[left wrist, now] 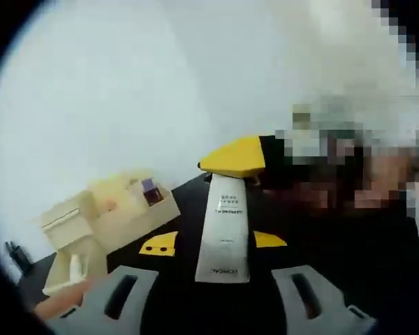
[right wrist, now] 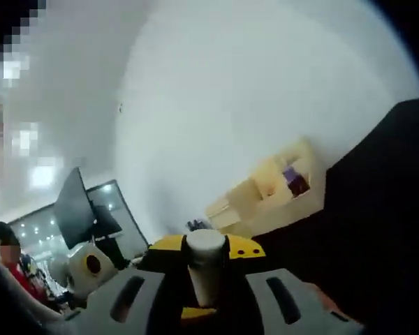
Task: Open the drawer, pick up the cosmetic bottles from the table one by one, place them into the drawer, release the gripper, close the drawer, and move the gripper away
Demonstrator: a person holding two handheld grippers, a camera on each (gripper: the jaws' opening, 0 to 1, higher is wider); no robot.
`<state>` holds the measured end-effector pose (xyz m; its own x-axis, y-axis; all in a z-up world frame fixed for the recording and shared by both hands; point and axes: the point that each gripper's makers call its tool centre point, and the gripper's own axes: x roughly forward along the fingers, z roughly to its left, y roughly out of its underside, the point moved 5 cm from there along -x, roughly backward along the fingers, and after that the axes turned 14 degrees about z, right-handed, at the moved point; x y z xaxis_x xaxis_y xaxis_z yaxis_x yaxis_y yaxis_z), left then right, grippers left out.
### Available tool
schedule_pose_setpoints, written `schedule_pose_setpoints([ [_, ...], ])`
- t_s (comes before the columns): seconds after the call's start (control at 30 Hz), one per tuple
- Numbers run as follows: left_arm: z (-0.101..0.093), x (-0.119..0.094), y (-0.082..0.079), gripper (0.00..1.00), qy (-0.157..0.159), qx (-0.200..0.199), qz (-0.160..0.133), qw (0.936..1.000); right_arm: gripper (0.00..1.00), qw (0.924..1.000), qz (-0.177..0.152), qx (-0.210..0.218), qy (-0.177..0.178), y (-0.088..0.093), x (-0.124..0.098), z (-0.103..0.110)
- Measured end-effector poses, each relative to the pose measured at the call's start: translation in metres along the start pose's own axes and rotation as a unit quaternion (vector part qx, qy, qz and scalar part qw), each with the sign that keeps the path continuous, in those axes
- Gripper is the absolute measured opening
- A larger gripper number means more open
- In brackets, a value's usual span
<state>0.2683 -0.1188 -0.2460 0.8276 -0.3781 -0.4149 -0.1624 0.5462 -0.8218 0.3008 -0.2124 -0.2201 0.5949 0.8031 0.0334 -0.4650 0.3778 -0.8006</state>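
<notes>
A white L'Oreal tube (left wrist: 224, 234) stands upright between the grey jaws of my left gripper (left wrist: 214, 242), and the yellow fingertips (left wrist: 159, 245) sit on either side of it. A yellow and black part (left wrist: 232, 157) caps the tube's far end; I cannot tell what it is. The cream drawer unit (left wrist: 115, 213) stands on the black table (left wrist: 188, 199) to the left, with a drawer (left wrist: 71, 269) pulled out. My right gripper (right wrist: 207, 248) is shut on a white round-capped bottle (right wrist: 205, 269). Beyond it is the drawer unit (right wrist: 272, 190).
A small purple item (right wrist: 295, 181) sits in the unit's top compartment. The black table (right wrist: 377, 223) runs along a white wall. In the right gripper view, a dark monitor (right wrist: 77, 206) and a person in red (right wrist: 14, 269) are at the left.
</notes>
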Motion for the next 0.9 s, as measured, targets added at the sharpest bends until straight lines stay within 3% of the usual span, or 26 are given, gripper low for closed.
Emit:
schedule_pose_setpoints([
  [0.1,-0.009,0.0,-0.006,0.32,-0.034,0.032,0.016,0.9988,0.17,0.9995,0.001,0.033,-0.005,0.003,-0.001,-0.004],
  [0.2,-0.011,0.003,-0.013,0.31,-0.053,0.056,0.019,0.9969,0.17,0.9996,0.005,0.028,-0.004,0.005,0.0,-0.002],
  [0.3,-0.015,0.004,-0.018,0.28,-0.018,0.01,0.012,0.9997,0.17,0.9998,0.011,0.015,-0.008,0.009,0.001,0.004],
  [0.43,-0.01,0.002,-0.015,0.26,-0.013,-0.003,0.011,0.9998,0.17,0.9998,0.015,0.008,-0.012,0.01,0.003,0.005],
  [0.57,-0.006,0.002,-0.011,0.24,0.013,-0.033,0.008,0.9993,0.17,0.9996,0.022,0.005,-0.016,0.011,0.006,0.003],
  [0.9,-0.007,0.003,-0.003,0.22,0.03,-0.044,0.008,0.9985,0.17,0.9986,0.044,0.013,-0.026,0.019,0.013,0.001],
])
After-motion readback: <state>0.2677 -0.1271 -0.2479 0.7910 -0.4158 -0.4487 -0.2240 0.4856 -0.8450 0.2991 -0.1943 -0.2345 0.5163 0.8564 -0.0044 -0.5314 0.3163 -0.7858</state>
